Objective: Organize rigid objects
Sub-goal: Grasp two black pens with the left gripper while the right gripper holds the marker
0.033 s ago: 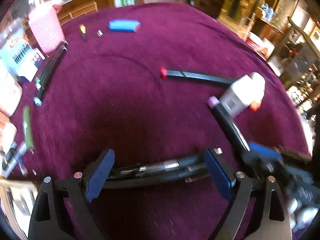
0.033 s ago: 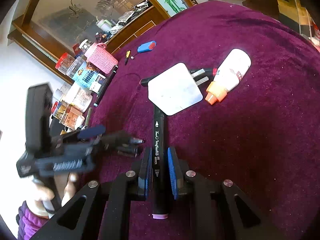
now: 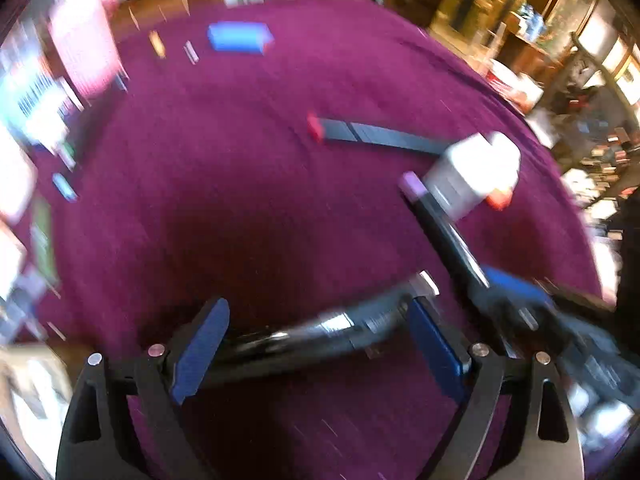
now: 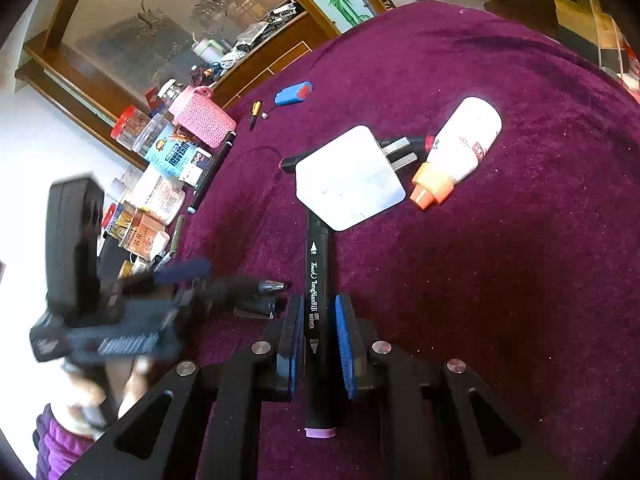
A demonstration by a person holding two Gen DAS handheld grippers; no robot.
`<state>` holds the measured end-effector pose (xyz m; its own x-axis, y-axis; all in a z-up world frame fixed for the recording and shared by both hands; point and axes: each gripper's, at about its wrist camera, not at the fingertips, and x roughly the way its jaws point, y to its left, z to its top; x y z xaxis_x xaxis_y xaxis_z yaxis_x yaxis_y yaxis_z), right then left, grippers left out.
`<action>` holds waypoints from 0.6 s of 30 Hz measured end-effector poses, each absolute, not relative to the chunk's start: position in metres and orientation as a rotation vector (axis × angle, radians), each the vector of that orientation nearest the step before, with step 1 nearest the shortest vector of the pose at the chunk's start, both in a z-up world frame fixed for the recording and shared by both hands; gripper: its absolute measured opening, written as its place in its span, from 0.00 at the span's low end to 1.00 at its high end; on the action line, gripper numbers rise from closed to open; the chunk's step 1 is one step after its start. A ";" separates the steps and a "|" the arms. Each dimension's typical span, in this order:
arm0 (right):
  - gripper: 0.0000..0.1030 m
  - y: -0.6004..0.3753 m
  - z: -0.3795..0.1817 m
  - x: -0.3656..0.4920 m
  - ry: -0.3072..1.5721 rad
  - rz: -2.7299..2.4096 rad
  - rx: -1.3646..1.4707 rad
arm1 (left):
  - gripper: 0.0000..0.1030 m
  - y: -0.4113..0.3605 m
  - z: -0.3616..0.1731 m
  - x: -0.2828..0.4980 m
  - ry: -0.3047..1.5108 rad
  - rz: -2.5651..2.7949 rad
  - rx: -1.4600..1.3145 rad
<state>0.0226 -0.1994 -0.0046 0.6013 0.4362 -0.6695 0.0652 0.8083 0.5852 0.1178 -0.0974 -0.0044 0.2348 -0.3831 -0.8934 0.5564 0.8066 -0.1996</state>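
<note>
My right gripper (image 4: 318, 344) is shut on a black art marker (image 4: 318, 280) with a purple end cap; the marker points toward a white plug adapter (image 4: 348, 178). It also shows in the left wrist view (image 3: 444, 232). My left gripper (image 3: 316, 340) stands wide open, with black pens (image 3: 304, 336) lying across between its blue pads (image 3: 204, 344); the view is blurred. In the right wrist view the left gripper (image 4: 224, 284) sits left of mine, pens (image 4: 264, 288) at its tips. A white glue bottle (image 4: 464, 144) with an orange cap lies right of the adapter.
A second black marker with a red end (image 3: 372, 134) lies behind the adapter. A blue case (image 4: 294, 94), a small screwdriver (image 4: 255, 114), a pink knitted bottle (image 4: 204, 118), jars and boxes (image 4: 160, 192) line the far left edge of the purple cloth (image 4: 520, 280).
The left wrist view has become blurred with motion. The pens between the left pads have tilted, right end higher. The right gripper keeps its hold on the marker.
</note>
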 end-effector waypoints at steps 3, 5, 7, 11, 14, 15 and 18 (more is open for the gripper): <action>0.17 -0.199 -0.004 0.022 0.912 0.231 0.611 | 0.87 -0.102 -0.008 0.051 1.171 -0.698 0.207; 0.17 -0.199 -0.004 0.022 0.912 0.231 0.611 | 0.87 -0.102 -0.011 0.010 1.189 -0.745 0.189; 0.17 -0.199 -0.004 0.021 0.910 0.232 0.614 | 0.80 -0.100 -0.015 -0.024 1.210 -0.796 0.157; 0.17 -0.201 -0.005 0.021 0.908 0.236 0.618 | 0.72 -0.082 -0.013 -0.080 1.174 -0.815 0.076; 0.17 -0.201 -0.005 0.020 0.906 0.239 0.628 | 0.72 -0.063 -0.006 -0.104 1.081 -0.683 0.049; 0.17 -0.202 -0.005 0.020 0.906 0.241 0.630 | 0.72 -0.055 -0.010 -0.111 1.087 -0.660 0.006; 0.17 -0.202 -0.005 0.020 0.905 0.243 0.631 | 0.59 -0.045 -0.022 -0.127 1.093 -0.602 -0.006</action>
